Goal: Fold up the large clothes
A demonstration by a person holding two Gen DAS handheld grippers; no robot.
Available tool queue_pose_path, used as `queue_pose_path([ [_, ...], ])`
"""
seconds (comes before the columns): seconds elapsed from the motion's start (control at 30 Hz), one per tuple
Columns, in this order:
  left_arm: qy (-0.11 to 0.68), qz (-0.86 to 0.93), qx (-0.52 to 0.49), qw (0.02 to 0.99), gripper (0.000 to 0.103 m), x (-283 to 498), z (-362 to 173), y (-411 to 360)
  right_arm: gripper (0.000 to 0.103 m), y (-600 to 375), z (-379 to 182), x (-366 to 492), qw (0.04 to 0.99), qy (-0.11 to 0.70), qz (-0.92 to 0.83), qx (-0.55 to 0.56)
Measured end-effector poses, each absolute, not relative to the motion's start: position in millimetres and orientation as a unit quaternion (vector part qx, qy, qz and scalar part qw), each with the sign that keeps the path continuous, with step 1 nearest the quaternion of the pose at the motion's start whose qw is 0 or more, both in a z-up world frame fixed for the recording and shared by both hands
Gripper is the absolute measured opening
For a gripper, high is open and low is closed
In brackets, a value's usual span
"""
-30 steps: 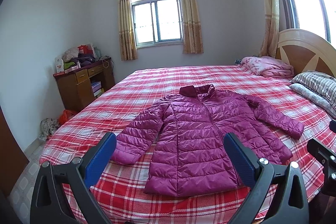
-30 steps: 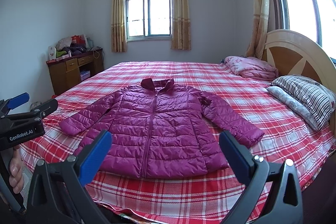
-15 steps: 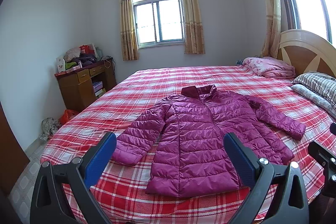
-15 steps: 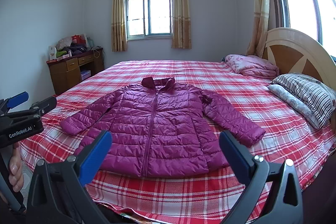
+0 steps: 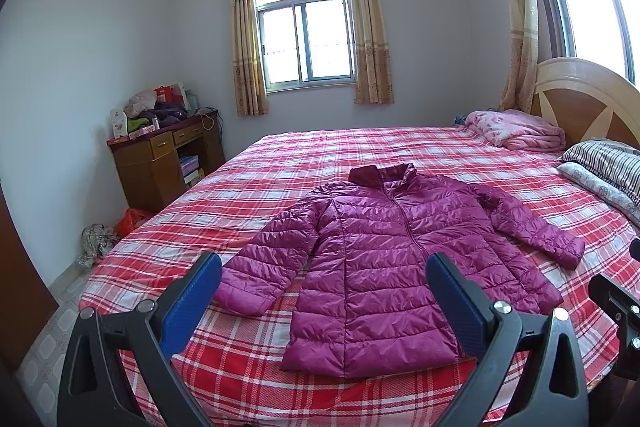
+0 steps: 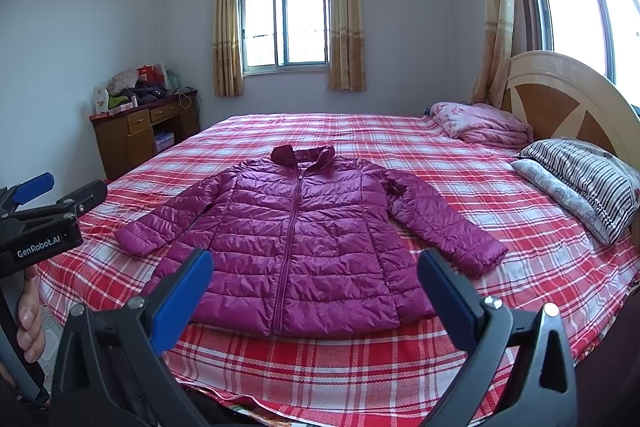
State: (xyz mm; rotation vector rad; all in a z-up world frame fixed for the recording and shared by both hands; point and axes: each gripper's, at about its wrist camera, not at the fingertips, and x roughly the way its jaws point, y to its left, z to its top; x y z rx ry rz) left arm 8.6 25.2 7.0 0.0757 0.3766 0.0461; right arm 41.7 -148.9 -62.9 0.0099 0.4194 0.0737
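Note:
A magenta quilted puffer jacket lies flat, zipped, front up, on the red plaid bed, collar away from me and both sleeves spread out. It also shows in the right wrist view. My left gripper is open and empty, held in the air short of the bed's near edge, in front of the jacket's hem and left sleeve cuff. My right gripper is open and empty, held in front of the hem's middle. The left gripper also shows at the left of the right wrist view, in a hand.
A wooden headboard, striped pillows and a folded pink blanket are at the bed's right. A cluttered wooden desk stands against the left wall. Bags lie on the tiled floor by the bed's left side.
Both views have tilted up slightly, so the jacket sits a little lower in frame. Both grippers stay open. The jacket has not moved.

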Motion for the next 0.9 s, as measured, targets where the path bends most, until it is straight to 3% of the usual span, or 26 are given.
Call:
queue_pose_path([
  [0.9,0.206,0.031,0.045,0.977,0.102,30.0,-11.7,27.9,0.103,-155.4,-78.8,57.0,0.972,0.231,0.037,0.012],
])
